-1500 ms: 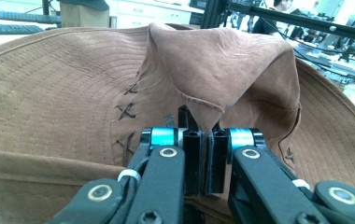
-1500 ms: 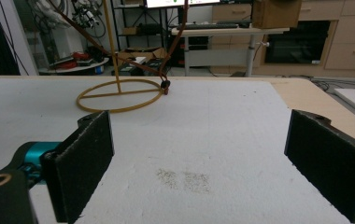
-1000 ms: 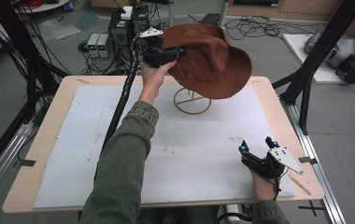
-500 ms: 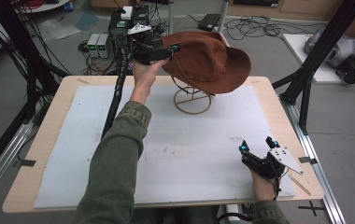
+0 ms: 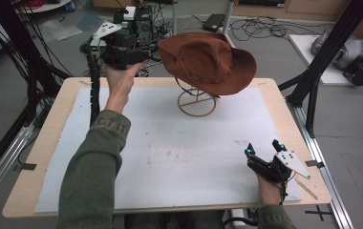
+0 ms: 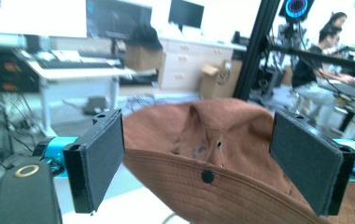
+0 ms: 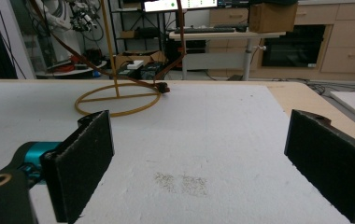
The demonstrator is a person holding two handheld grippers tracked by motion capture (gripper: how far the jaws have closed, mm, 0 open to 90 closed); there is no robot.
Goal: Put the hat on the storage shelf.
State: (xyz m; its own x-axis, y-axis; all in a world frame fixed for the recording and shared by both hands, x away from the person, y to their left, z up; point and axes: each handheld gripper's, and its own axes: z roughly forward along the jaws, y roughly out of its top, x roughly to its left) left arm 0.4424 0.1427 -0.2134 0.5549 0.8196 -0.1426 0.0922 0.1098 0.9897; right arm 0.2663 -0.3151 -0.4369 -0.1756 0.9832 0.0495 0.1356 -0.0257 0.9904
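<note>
It is a research lab: black frame posts (image 5: 313,90) stand around the counter (image 5: 284,102), cables (image 5: 261,26) cover the floor, monitors (image 6: 185,13) and desks (image 6: 73,70) stand behind.

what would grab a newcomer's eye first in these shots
The brown hat perched on a yellow wire stand at the table's far edge. The left gripper is raised to its brim, jaws open; the right gripper rests open near the front right corner.

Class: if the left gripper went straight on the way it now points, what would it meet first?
Probably the hat: its brim lies just ahead between the open jaws of the left gripper, though the remaining gap is unclear.
</note>
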